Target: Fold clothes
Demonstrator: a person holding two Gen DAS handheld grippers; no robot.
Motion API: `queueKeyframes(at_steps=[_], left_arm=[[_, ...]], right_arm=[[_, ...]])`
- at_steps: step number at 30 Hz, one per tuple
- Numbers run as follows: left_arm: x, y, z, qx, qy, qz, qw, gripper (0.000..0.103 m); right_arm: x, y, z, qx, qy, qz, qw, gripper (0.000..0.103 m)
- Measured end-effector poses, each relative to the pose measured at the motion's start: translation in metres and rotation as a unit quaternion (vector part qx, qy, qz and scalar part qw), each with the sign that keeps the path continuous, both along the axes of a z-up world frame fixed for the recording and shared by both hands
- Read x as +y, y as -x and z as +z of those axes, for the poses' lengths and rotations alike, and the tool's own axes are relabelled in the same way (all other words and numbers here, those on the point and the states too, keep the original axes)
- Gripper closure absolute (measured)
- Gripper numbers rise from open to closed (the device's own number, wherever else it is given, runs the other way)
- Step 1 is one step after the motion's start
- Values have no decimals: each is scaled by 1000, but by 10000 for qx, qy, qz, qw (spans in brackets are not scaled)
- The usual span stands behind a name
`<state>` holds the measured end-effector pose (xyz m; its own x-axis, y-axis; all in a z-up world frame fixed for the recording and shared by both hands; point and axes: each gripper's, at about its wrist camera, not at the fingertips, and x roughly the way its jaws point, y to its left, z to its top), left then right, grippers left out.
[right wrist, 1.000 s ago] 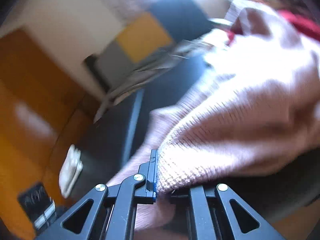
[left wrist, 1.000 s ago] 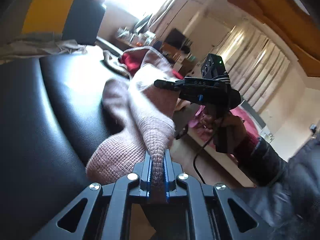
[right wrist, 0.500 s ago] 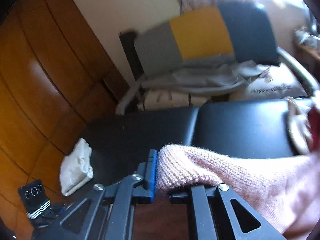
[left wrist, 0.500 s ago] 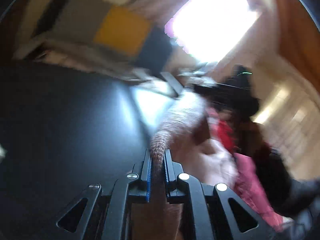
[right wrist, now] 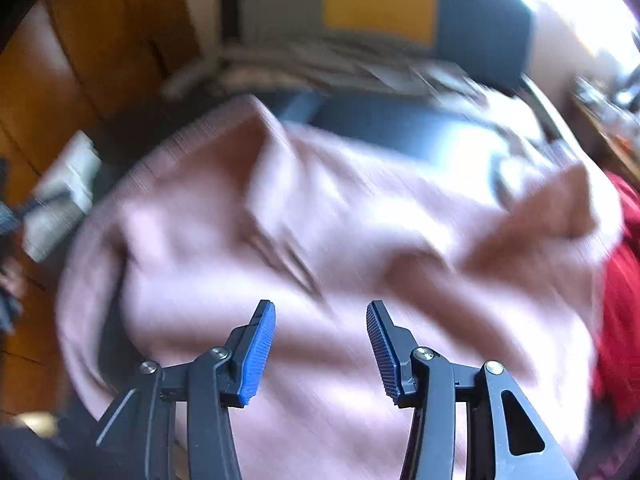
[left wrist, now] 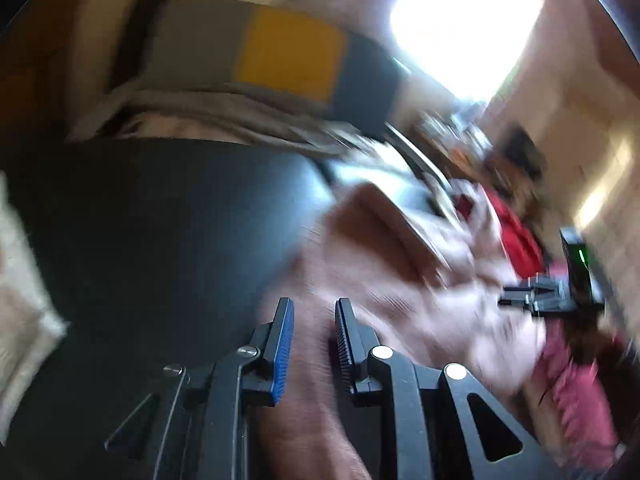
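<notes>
Left hand-held gripper [left wrist: 312,340]: spread, pink fabric between the fingers, unpinched.
Right hand-held gripper [right wrist: 320,344]: spread wide, empty, directly above the cloth.
Pink sweater [right wrist: 320,240]: rumpled on black couch [left wrist: 168,220]; long axis running left-right, nearer the right.
Red garment [right wrist: 620,300]: beyond, rightward.

A black padded surface [left wrist: 168,216] fills the foreground, backed by a grey, yellow and navy cushion [left wrist: 288,52]. Wooden panelling [right wrist: 92,40] covers the wall. A bright window [left wrist: 464,20] glares behind.
</notes>
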<state>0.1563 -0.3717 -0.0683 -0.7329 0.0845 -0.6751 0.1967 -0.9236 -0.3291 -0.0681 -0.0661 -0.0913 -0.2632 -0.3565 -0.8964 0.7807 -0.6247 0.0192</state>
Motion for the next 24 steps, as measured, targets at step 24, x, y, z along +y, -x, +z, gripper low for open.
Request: queueKeyframes(at_steps=[24], left_arm=[[-51,182,-68,-1189,1256,197,9847,82]], right_arm=[[20,-36,-48,-827,312,-103,9960,20]])
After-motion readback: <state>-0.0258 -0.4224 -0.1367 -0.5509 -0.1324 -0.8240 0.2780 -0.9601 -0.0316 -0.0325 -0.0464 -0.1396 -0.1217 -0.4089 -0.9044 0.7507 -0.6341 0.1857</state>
